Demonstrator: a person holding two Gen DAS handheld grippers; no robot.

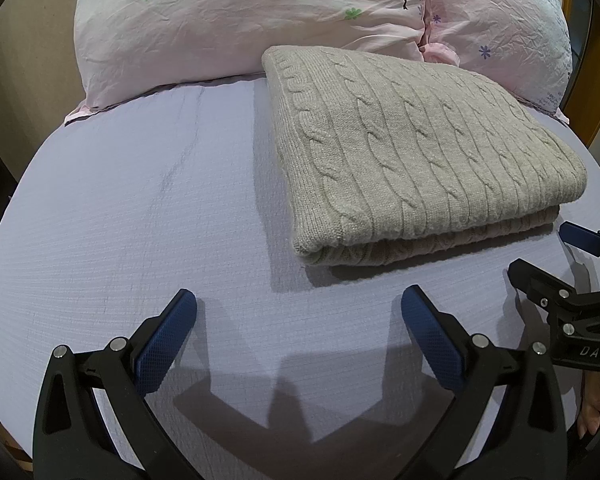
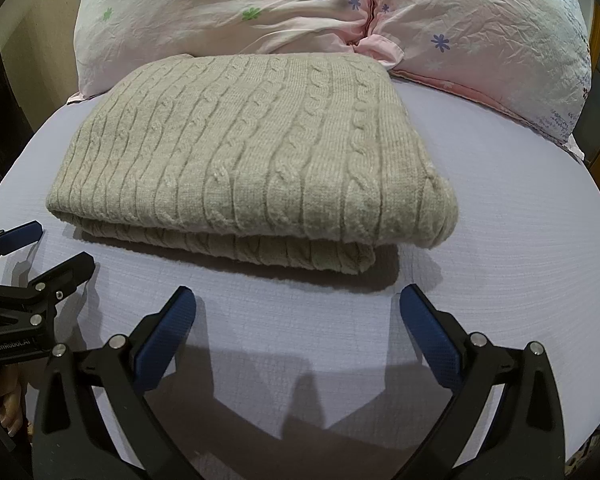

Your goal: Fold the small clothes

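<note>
Folded beige cable-knit sweater [image 2: 252,160] lying on lavender bed sheet [image 1: 140,220], far edge touching pink floral pillows [image 1: 240,20]. Left gripper [image 1: 298,300] and right gripper [image 2: 297,300] both spread wide, holding nothing, near the sweater's near edge.

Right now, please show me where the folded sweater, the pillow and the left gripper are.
folded sweater [image 2: 252,152]: right wrist view, middle of its cable-knit top layer.
pillow [image 1: 228,28]: left wrist view, its pink flowered cover.
left gripper [image 1: 299,304]: left wrist view, midway between its open blue fingers.
</note>
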